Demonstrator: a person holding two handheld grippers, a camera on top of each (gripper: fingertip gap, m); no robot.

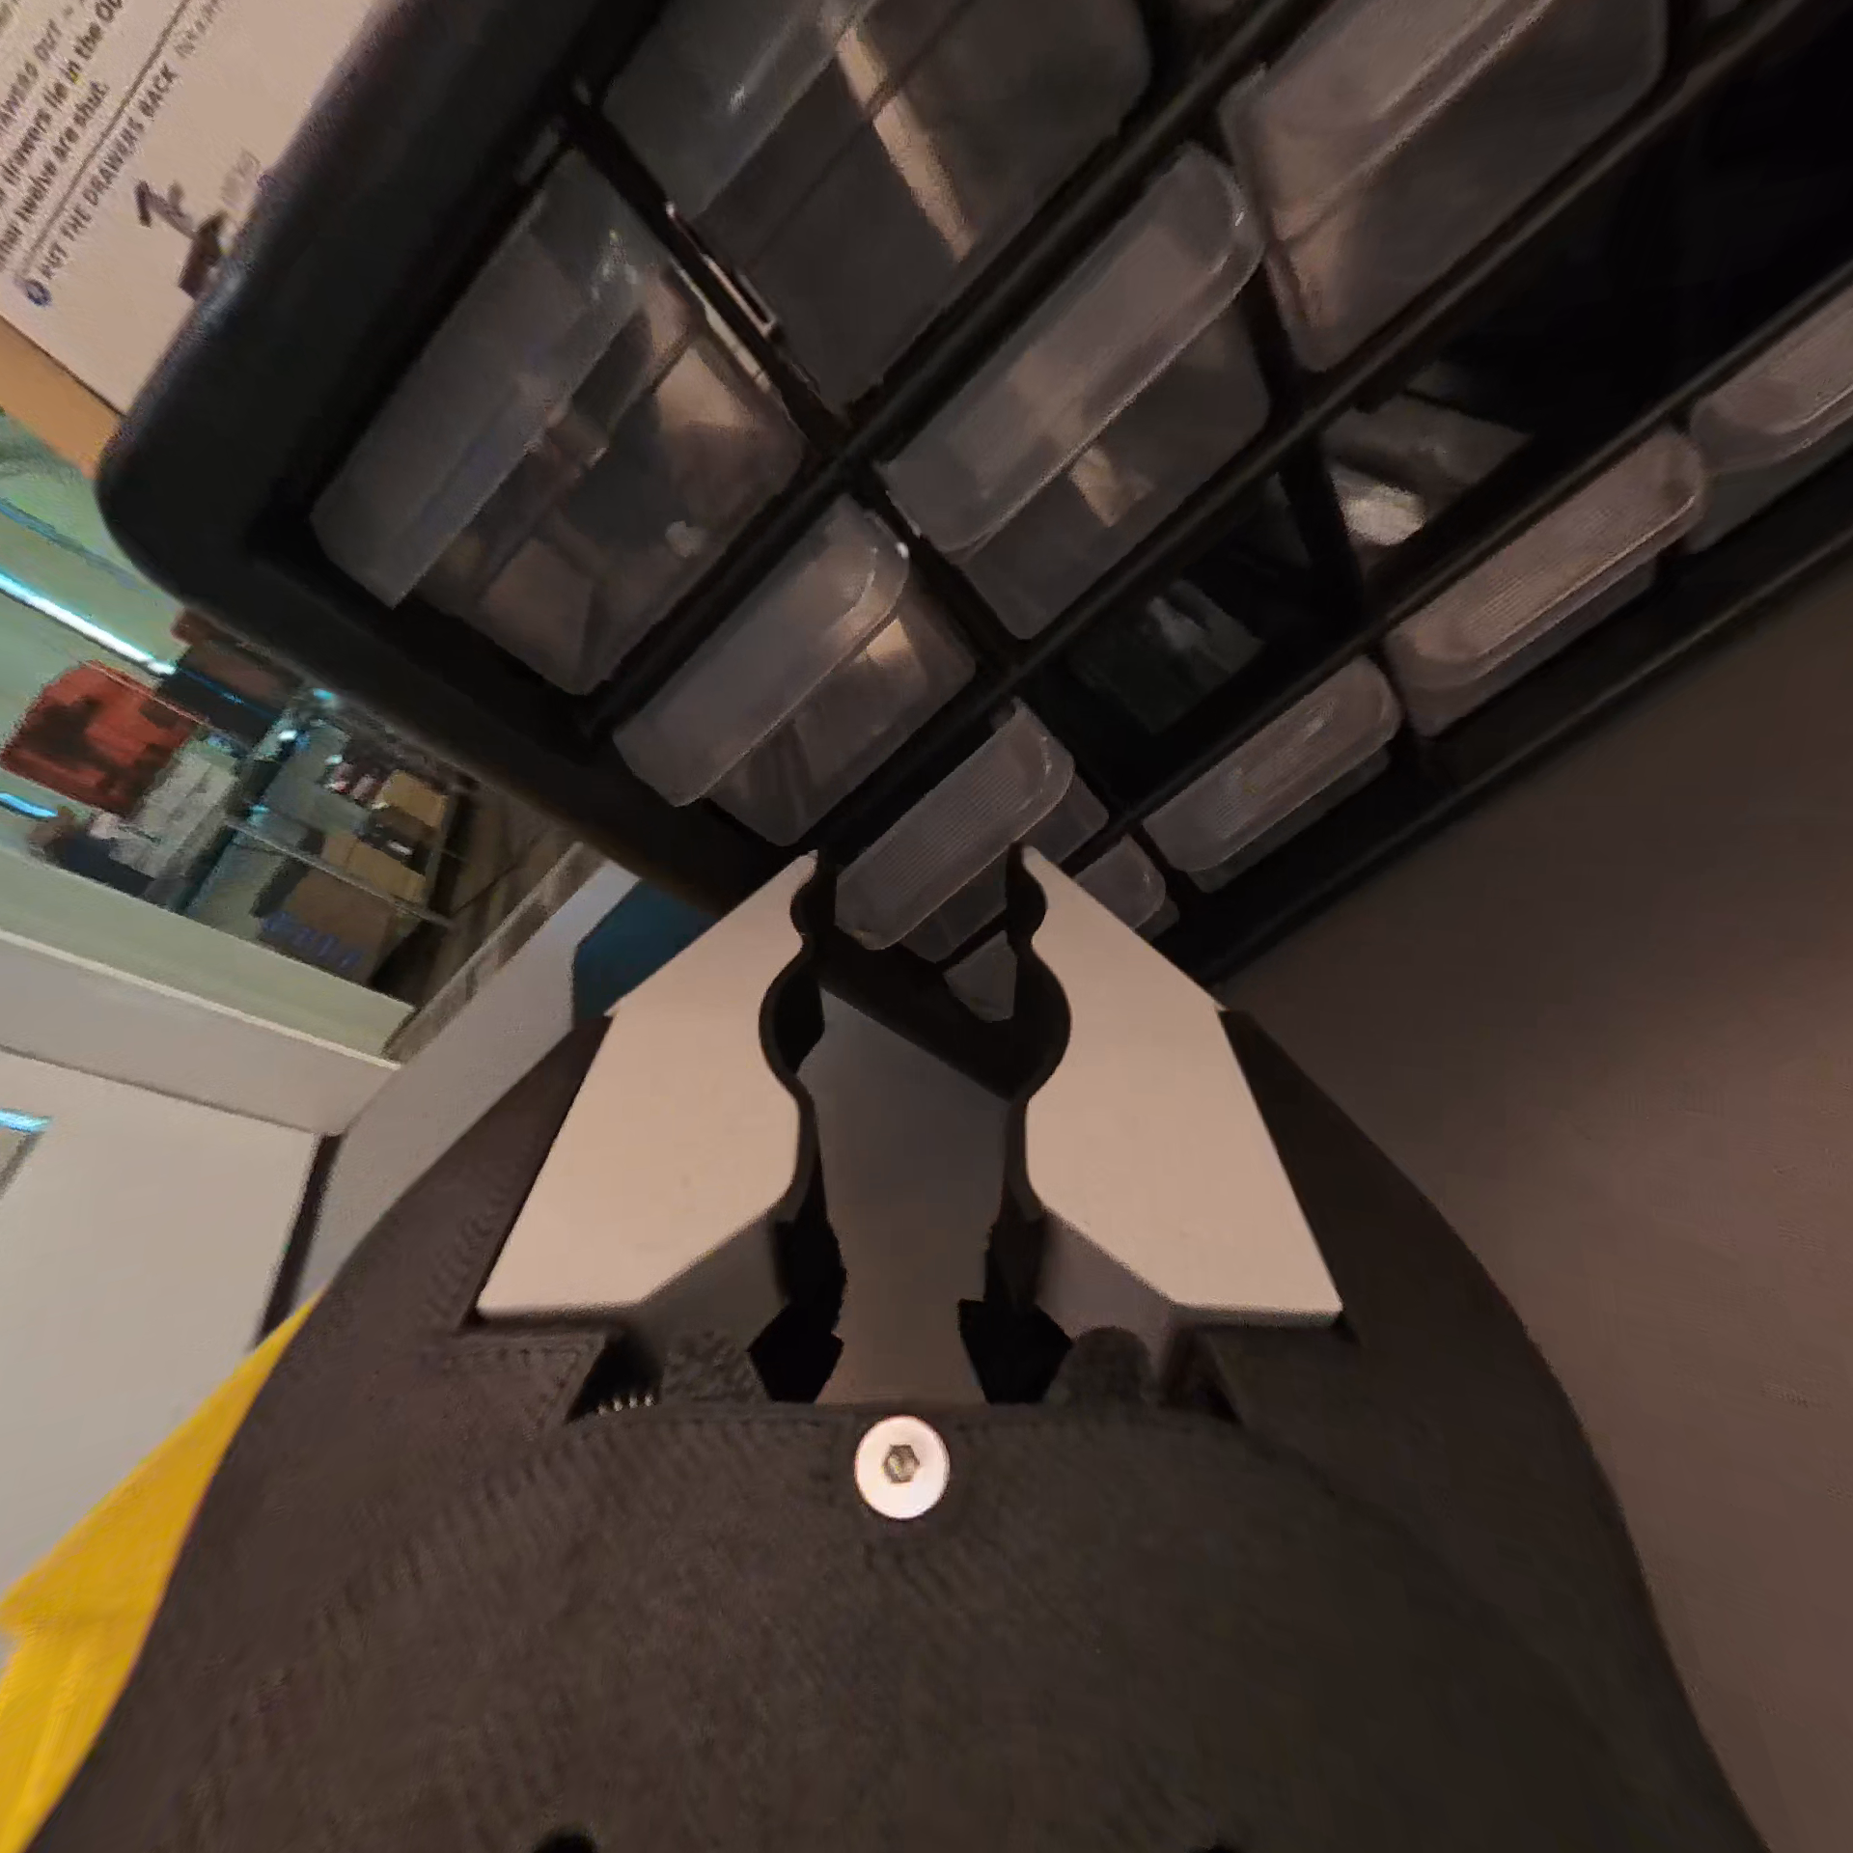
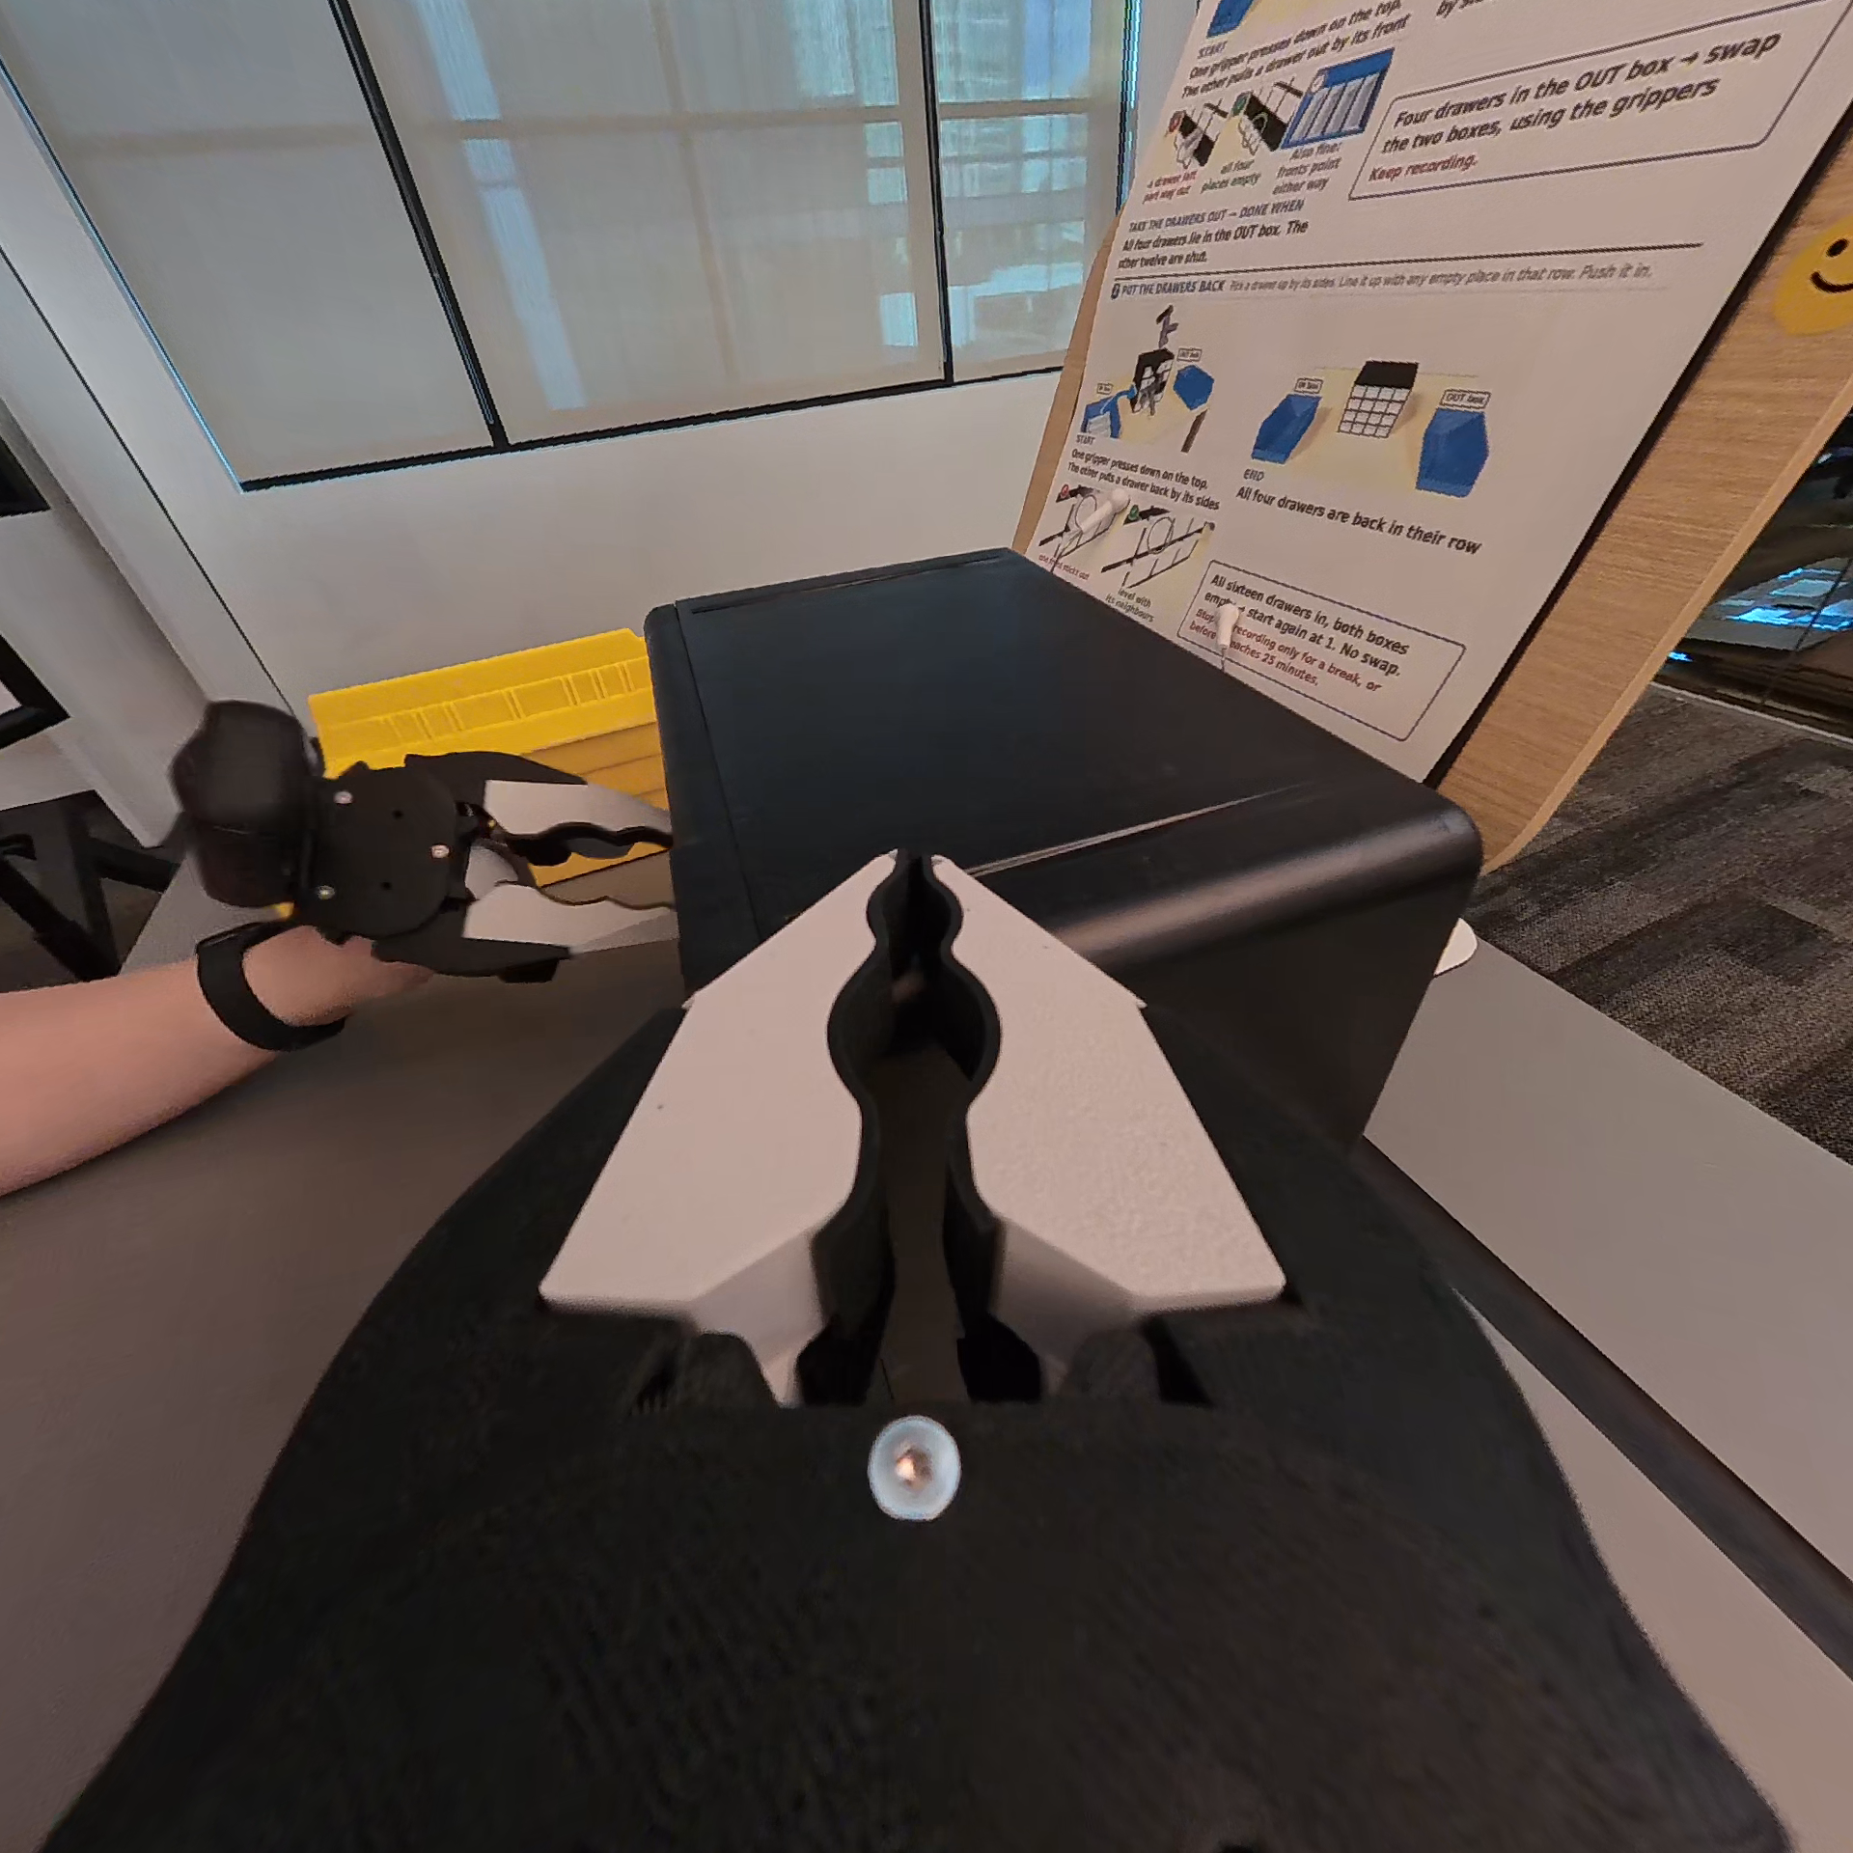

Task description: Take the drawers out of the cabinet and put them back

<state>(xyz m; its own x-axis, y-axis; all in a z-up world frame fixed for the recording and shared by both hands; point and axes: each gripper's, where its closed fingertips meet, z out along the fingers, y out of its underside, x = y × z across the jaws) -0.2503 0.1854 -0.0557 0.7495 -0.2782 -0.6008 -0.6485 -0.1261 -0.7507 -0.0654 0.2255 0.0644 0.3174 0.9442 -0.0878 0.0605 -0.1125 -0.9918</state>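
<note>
Left gripper pinching clear drawer by front tab, bottom row of cabinet, dead ahead at 12 o'clock. Drawer long axis runs along fingers. Right gripper pressed together, empty, on cabinet top edge, farther from drawer.

Yellow bin far left of the jaws, on the grey surface. Instruction poster on a wooden board up right beyond the jaws. Window behind, carpet floor right.
</note>
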